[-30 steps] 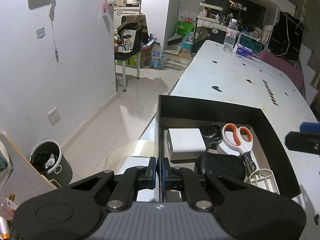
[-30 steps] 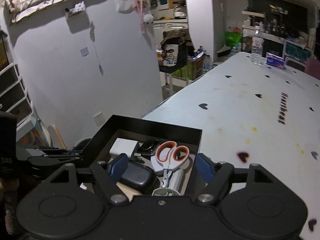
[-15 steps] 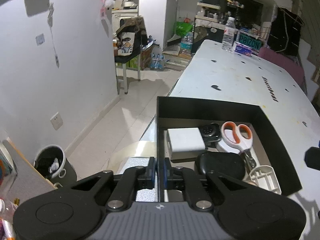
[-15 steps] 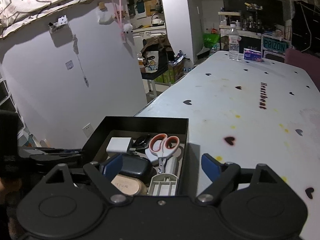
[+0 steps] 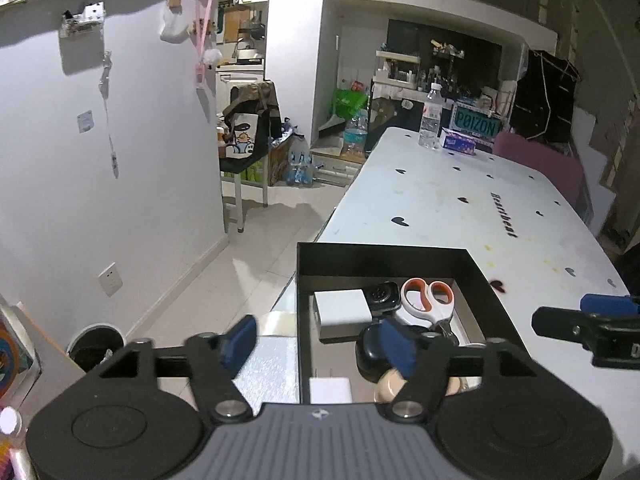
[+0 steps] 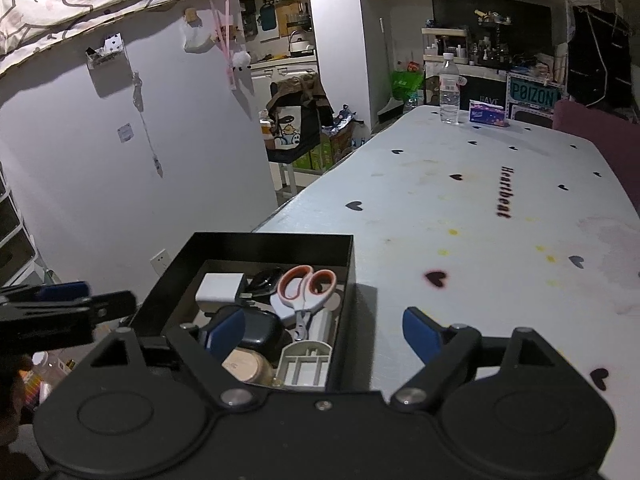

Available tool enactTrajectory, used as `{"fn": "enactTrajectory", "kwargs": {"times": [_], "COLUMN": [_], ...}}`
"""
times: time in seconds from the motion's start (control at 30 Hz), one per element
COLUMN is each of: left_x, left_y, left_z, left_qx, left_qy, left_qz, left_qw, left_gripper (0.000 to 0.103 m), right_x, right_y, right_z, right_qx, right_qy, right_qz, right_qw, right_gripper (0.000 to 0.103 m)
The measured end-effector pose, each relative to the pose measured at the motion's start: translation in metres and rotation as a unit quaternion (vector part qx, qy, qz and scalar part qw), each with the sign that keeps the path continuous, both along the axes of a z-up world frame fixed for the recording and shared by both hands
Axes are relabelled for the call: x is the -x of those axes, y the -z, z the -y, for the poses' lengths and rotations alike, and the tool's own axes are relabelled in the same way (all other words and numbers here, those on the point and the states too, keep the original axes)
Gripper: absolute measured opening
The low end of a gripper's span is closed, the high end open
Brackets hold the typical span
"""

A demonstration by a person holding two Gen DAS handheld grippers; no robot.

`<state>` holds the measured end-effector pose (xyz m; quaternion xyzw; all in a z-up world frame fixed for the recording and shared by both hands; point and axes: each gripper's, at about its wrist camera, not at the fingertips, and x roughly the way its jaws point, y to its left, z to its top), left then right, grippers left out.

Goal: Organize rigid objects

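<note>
A black open box [image 5: 380, 260] sits at the near left corner of the white table [image 5: 440, 200]. It holds orange-handled scissors [image 5: 426, 300], a white adapter block [image 5: 342, 310], a smartwatch [image 5: 384, 294], a black case [image 6: 260, 330], a beige round piece [image 6: 244, 366] and a white slotted part [image 6: 306, 364]. My left gripper [image 5: 318, 344] straddles the box's left wall; its jaws are opening and its pads stand off the wall. My right gripper [image 6: 322, 334] is open astride the box's [image 6: 272, 246] right wall without touching it.
A water bottle [image 5: 430, 122] and a tissue pack [image 5: 458, 144] stand at the table's far end. Left of the table the floor drops away, with a waste bin [image 5: 96, 346] below and a wall behind. A pink chair back [image 5: 536, 164] is far right.
The left gripper, shut on the box's left wall before, has opened and lifted back. The right gripper widened a little and drew back from the box.
</note>
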<state>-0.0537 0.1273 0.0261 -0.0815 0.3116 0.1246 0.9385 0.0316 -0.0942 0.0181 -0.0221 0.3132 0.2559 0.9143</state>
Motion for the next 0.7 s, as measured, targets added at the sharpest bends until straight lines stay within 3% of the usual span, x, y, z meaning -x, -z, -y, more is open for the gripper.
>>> {"fn": "enactTrajectory", "kwargs": {"times": [0.23,0.47,0.7], "left_x": [0.017,0.027,0.035], "left_y": [-0.003,-0.001,-0.002], "left_z": [0.008,0.020,0.027], "left_qx": [0.000,-0.017,-0.028], "left_qy": [-0.022,-0.042,-0.059], "left_qz": [-0.006,-0.008,-0.007], "left_qw": [0.9997,0.9989,0.9978], "left_gripper": [0.100,0.103,0.103], "right_x": [0.006,0.015,0.024], "right_y": [0.001,0.003,0.006], "right_z": [0.008,0.015,0.020], "right_qx": [0.007,0.014,0.038], "right_qy": [0.009,0.011,0.025], "right_qz": [0.003,0.006,0.020], "right_qw": [1.000,1.000,0.999], "right_gripper": [0.090,0.099,0.102]}}
